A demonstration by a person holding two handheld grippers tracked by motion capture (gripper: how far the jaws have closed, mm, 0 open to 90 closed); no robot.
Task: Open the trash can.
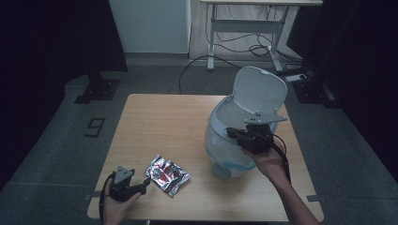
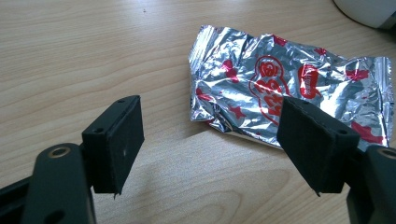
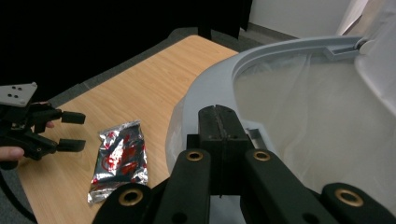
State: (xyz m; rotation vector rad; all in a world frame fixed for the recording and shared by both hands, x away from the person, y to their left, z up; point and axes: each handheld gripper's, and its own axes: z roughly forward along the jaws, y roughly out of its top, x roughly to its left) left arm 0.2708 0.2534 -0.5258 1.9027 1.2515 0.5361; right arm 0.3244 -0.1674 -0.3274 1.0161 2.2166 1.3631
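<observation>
— Looking down from the high view: where is the foil wrapper [image 1: 167, 175]?
— Lower centre, on the table [image 1: 155, 117], just right of the left gripper [image 1: 143, 182]; the right gripper [image 1: 233, 133] sits at the white bin [image 1: 244, 117].
— Left gripper view?
— Jaws spread wide, wrapper at upper right, untouched.
— Right gripper view?
— Jaws pressed together over the bin's rim; wrapper at lower left.

You have a light wooden surface [image 1: 164, 122] standing on a grey floor [image 1: 61, 140]. Beyond it, 1 white desk frame [image 1: 244, 28] stands near the far wall, with black cables [image 1: 244, 47] looped on the floor beneath it. A "9" mark [image 1: 95, 126] sits on the floor at your left.
</observation>
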